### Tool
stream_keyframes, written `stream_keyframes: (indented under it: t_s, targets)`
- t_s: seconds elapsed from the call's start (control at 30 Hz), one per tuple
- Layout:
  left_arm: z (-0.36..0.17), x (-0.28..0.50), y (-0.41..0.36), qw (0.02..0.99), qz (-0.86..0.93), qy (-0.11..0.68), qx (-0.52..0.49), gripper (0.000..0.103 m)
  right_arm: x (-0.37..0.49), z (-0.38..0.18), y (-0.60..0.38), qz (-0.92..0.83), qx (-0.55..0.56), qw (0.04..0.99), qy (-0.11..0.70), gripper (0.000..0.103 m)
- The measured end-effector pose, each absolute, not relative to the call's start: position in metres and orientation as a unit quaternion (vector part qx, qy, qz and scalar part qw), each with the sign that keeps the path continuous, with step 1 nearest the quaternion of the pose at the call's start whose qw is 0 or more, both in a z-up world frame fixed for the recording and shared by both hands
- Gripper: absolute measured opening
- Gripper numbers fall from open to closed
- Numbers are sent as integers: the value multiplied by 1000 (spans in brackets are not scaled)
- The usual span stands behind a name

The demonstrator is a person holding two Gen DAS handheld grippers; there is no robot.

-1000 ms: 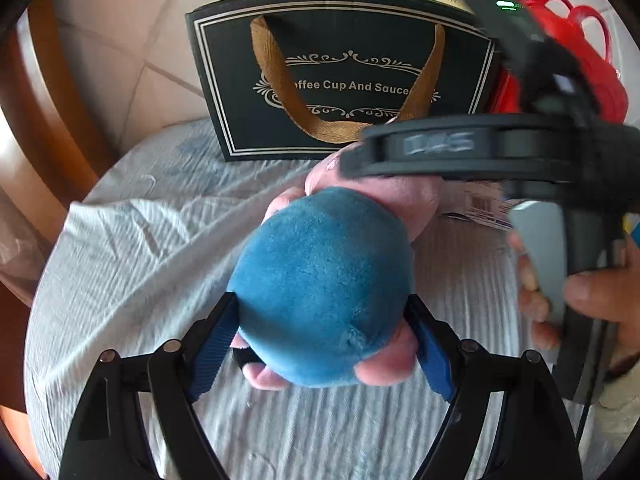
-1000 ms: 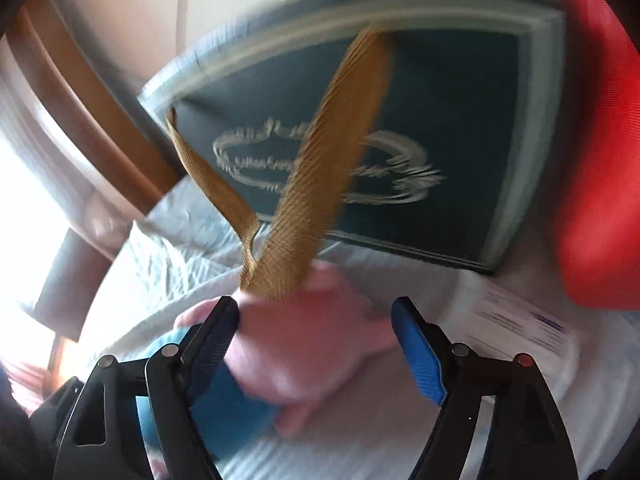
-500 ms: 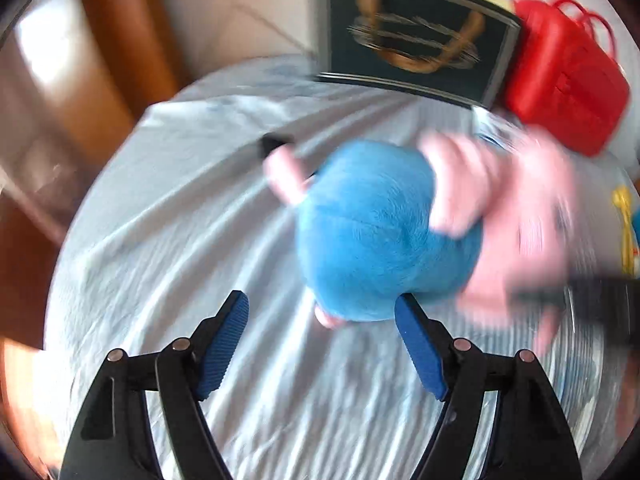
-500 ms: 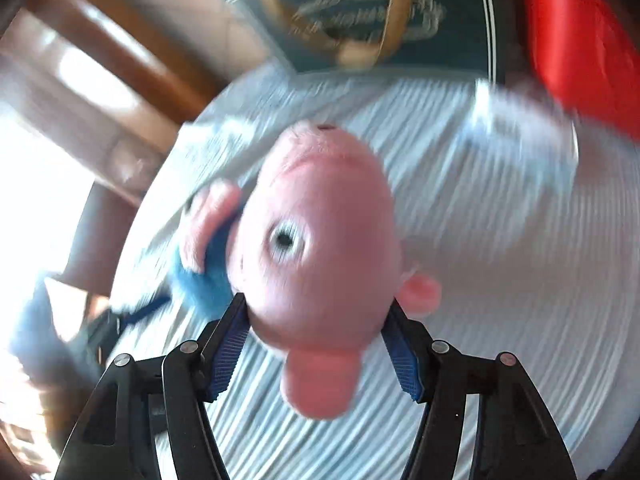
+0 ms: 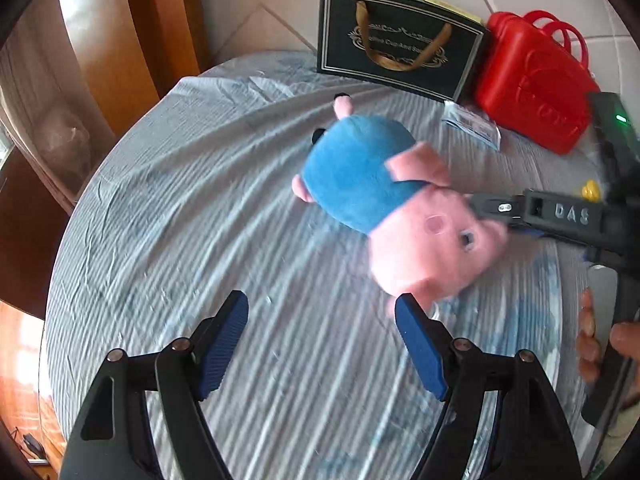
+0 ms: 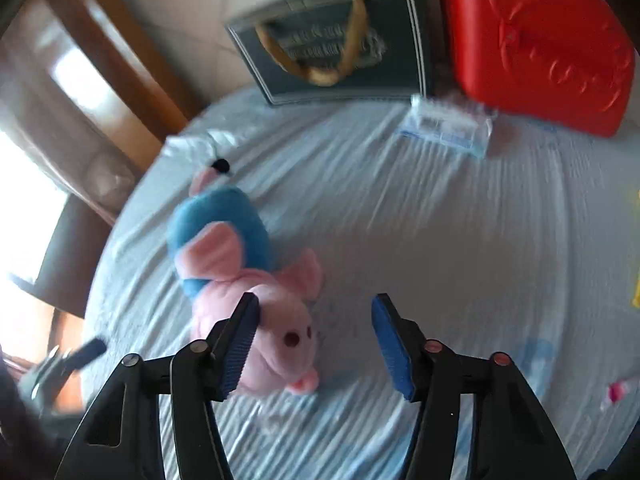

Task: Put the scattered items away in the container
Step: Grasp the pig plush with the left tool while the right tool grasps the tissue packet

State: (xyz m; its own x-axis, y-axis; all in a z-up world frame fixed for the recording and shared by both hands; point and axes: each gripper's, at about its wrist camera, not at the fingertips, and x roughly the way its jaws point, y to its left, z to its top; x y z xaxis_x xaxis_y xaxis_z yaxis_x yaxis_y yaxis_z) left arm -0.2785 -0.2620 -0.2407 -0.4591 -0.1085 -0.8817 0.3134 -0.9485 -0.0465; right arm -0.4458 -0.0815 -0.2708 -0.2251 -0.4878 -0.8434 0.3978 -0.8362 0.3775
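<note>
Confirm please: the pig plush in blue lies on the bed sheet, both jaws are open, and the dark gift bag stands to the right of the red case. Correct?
Not quite. In the left wrist view the dark gift bag stands left of the red case. The rest holds: pig plush on the sheet, both jaws open.

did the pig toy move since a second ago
Yes. The pig toy was gripped in the left claw near the dark gift bag; now it lies free on the sheet, farther from the bag, toward the right.
</note>
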Motion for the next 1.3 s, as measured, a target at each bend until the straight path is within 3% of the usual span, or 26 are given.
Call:
stream_keyframes:
  t_s: [0.1, 0.2, 0.43, 0.63, 0.73, 0.83, 0.9, 1.07, 1.13, 1.3]
  targets:
    - [-236, -274, -257, 131, -848, 105, 502, 76, -425, -289, -84, -681, 624, 361, -126, 51]
    - [-229, -276, -254, 131, -851, 115, 495, 76, -396, -292, -83, -666, 638, 372, -105, 51]
    - [-219, -315, -237, 107, -850, 183, 483, 76, -407, -259, -34, -780, 564, 270, -8, 51]
    - [-251, -360, -213, 118, -826, 208, 511, 76, -436, -233, -13, -822, 523, 224, 23, 58]
    - [-281, -384, -211, 133, -797, 225, 544, 95, -455, -236, -6, -827, 518, 217, 30, 58]
    - [-288, -406, -204, 138, -811, 190, 535, 96, -468, -245, 2, -822, 524, 219, 19, 61]
    - [-286, -421, -199, 135, -833, 140, 517, 90, -489, -253, 2, -824, 522, 219, 18, 69]
    - [-283, -463, -208, 139, -866, 7, 480, 86, -546, -279, -5, -835, 505, 218, 21, 70]
    - [-285, -477, -224, 124, -868, 9, 481, 86, -567, -289, -17, -843, 487, 222, 52, 71]
    - [-269, -477, -244, 123, -863, 85, 482, 89, -613, -307, -56, -856, 432, 232, 164, 89]
